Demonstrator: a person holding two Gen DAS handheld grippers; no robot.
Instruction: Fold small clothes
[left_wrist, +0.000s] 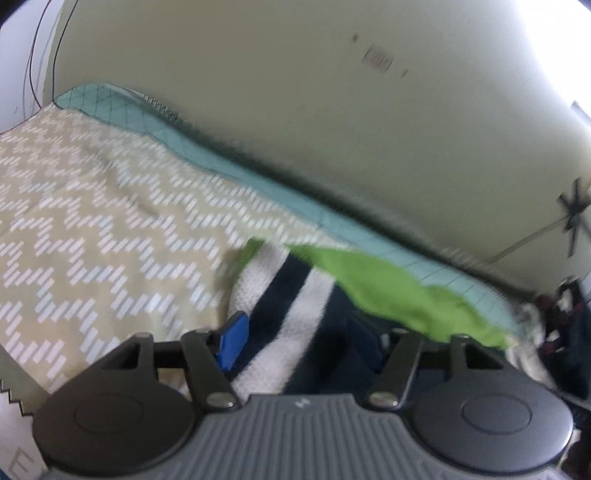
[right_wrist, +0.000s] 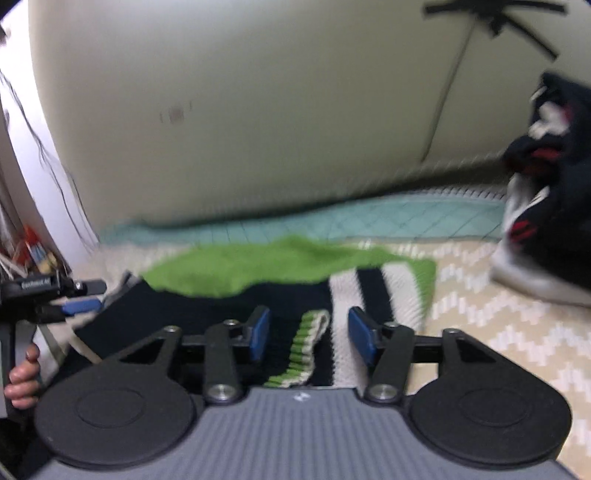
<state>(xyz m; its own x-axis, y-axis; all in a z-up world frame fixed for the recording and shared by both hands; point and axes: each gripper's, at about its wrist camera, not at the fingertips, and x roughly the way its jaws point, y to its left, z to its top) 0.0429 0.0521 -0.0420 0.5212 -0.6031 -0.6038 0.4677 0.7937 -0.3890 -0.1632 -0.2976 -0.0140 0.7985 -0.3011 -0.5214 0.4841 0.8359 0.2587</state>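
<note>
The small striped garment (right_wrist: 258, 295), navy, white and green, is lying flat on the chevron-patterned bed cover (right_wrist: 498, 332), near the wall (right_wrist: 258, 110). The right tool (right_wrist: 304, 334) is hovering over its green-ribbed cuff (right_wrist: 299, 354), jaws standing apart, pads pressing on nothing. The left tool (left_wrist: 314, 332) is sitting over the garment's striped part; one blue pad (left_wrist: 232, 345) is showing, the other is hidden, so its state cannot be told. A heap of dark clothes (right_wrist: 550, 184) is lying at the right.

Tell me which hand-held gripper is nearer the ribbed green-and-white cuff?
Right: the ribbed cuff lies between the right hand-held gripper fingers. The left hand-held gripper is off at the garment's other edge.
</note>
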